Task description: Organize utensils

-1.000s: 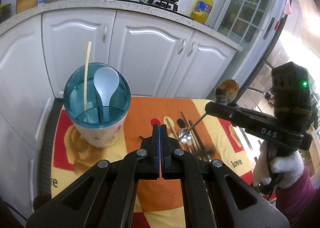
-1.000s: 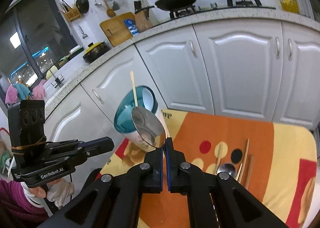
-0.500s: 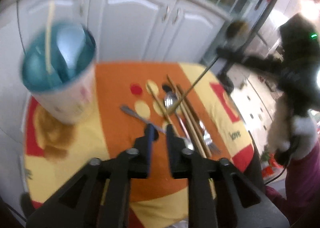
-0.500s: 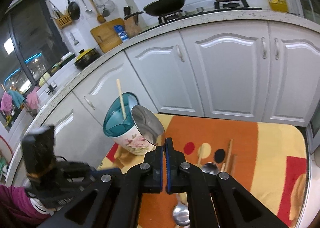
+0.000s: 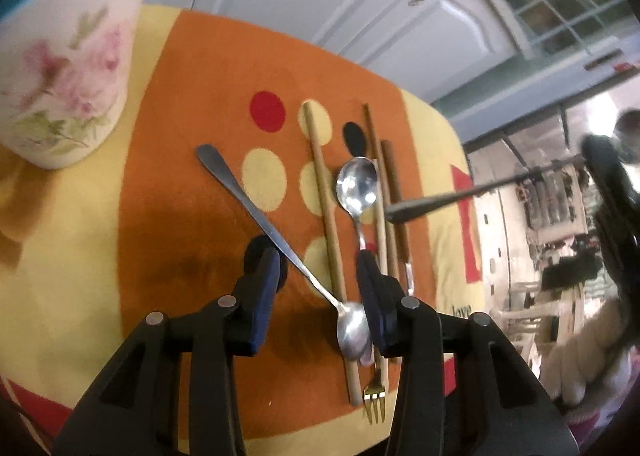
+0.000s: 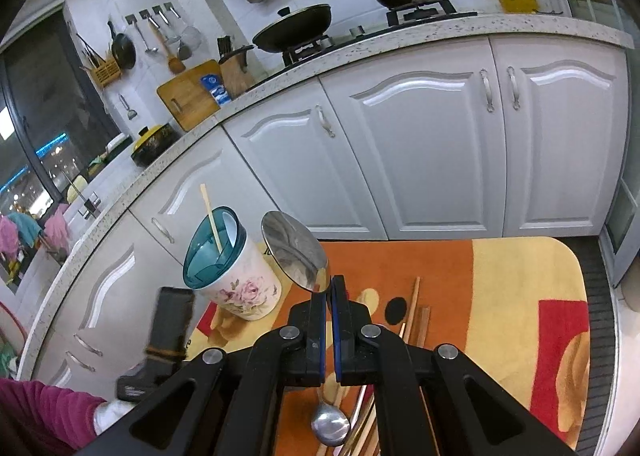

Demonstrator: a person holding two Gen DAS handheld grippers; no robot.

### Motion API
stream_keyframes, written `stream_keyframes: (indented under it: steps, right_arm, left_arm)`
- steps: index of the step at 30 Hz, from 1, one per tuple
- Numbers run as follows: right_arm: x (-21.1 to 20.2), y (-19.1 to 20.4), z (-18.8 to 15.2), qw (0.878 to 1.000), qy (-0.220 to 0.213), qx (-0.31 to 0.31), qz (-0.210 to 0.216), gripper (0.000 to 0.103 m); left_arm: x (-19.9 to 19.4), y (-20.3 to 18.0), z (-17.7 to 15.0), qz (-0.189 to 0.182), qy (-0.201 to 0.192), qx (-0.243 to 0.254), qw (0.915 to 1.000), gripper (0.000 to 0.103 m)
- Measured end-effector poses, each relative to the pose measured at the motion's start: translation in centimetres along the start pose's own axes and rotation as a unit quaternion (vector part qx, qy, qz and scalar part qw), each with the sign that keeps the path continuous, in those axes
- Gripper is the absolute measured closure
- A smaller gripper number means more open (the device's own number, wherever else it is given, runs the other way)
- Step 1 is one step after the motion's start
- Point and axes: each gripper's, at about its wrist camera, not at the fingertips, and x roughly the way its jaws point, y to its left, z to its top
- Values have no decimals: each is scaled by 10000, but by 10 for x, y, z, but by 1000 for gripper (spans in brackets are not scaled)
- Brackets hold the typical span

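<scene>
1. The left gripper (image 5: 320, 288) points steeply down over a small table (image 5: 80, 236) covered with an orange and yellow cloth with coloured dots. Its black jaws with blue pads are opening and press on nothing.
2. Between the jaws runs the thin handle of a long silver metal spoon (image 5: 280, 240), which lies diagonally on the cloth. Its bowl sits just beside the right-hand pad; whether they touch cannot be told.
3. Beside it lie a pale wooden chopstick (image 5: 326, 208), a second, shorter silver spoon (image 5: 357, 184) with its bowl facing up, two darker wooden chopsticks (image 5: 390, 196) and a small gold fork (image 5: 375, 396), all roughly parallel and close together.
4. A white ceramic utensil holder with pink flowers and a teal rim (image 6: 236, 276) stands at the table's far left corner, well apart from the loose utensils. One pale stick leans inside it.
5. The right gripper (image 6: 329, 292) is clamped tight on the handle of a large shiny metal spoon (image 6: 296, 252), held above the table with its bowl up, near the holder.
</scene>
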Motion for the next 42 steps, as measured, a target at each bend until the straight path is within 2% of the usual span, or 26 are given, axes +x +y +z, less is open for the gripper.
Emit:
stream_keyframes:
  steps: [4, 6, 7, 12, 17, 21, 31, 35, 42]
  right_arm:
    - [0, -5, 0, 10000, -36, 73, 49, 101]
    - [-1, -7, 0, 9999, -43, 94, 55, 101]
    - [-1, -8, 0, 9999, -45, 98, 58, 101]
    - [-2, -9, 0, 9999, -40, 118, 48, 101]
    - [-3, -4, 2, 10000, -40, 44, 46, 101]
    - [-4, 0, 4, 9999, -71, -5, 76, 101]
    - [-4, 18, 10, 9997, -93, -171, 179, 101]
    - [0, 32, 16, 9991, -95, -299, 287, 101]
    - [12, 64, 40, 9964, -194, -520, 636, 101]
  left_arm:
    - [14, -1, 7, 120, 90, -156, 9998, 65]
    - [18, -1, 7, 198, 86, -156, 9996, 75]
    - [19, 0, 8, 262, 71, -125, 9996, 88]
    - [18, 5, 8, 137, 1, -110, 9998, 91]
    - [-2, -1, 6, 90, -211, 200, 9995, 102]
    - [-25, -5, 3, 37, -383, 423, 9984, 103]
    - [-86, -1, -4, -243, -755, 571, 9952, 103]
    - [-128, 1, 3, -329, -1111, 569, 9916, 103]
    - [-209, 23, 43, 12, -2114, 462, 9763, 103]
